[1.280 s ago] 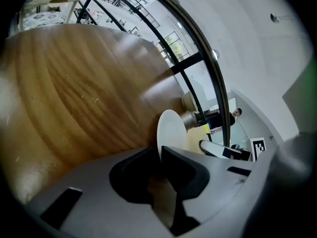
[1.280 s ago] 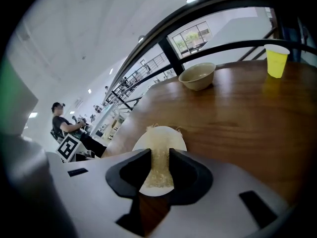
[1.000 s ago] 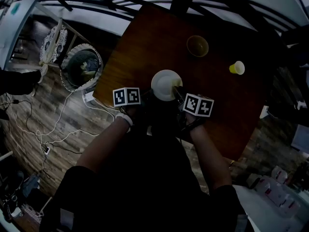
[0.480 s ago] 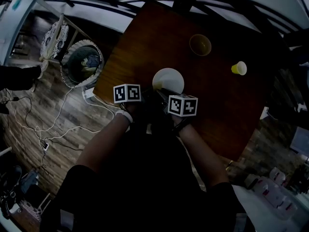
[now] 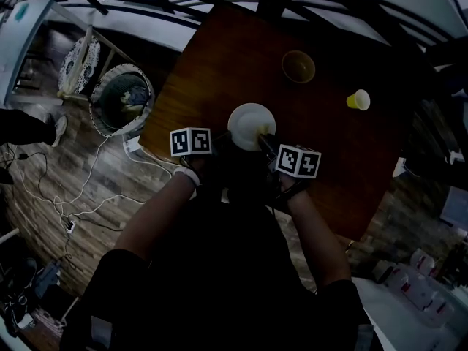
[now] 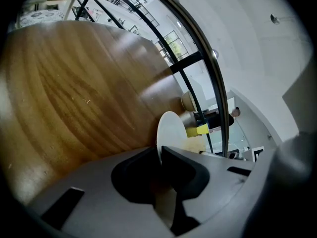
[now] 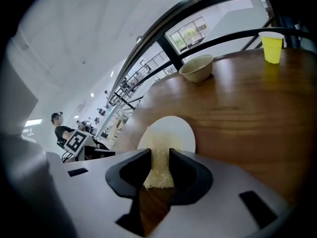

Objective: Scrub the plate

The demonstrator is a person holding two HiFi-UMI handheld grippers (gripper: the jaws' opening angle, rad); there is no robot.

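Both closed: left gripper [image 6: 159, 157] clamps the plate [image 6: 172, 130] rim, right gripper [image 7: 159, 155] pinches a sponge [image 7: 158, 175] against it. Plate looks stiff, breakable (rim hold suits); sponge soft.

Your wooden worktop [image 5: 219, 64] carries a white plate [image 5: 248, 119] near your edge, tan bowl [image 5: 298, 66] and yellow cup [image 5: 358, 99] farther off, well apart.

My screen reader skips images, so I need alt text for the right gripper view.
The right gripper has its jaws shut on a beige scrub pad that rests on a white plate on a wooden table. Behind stand a tan bowl and a yellow cup.
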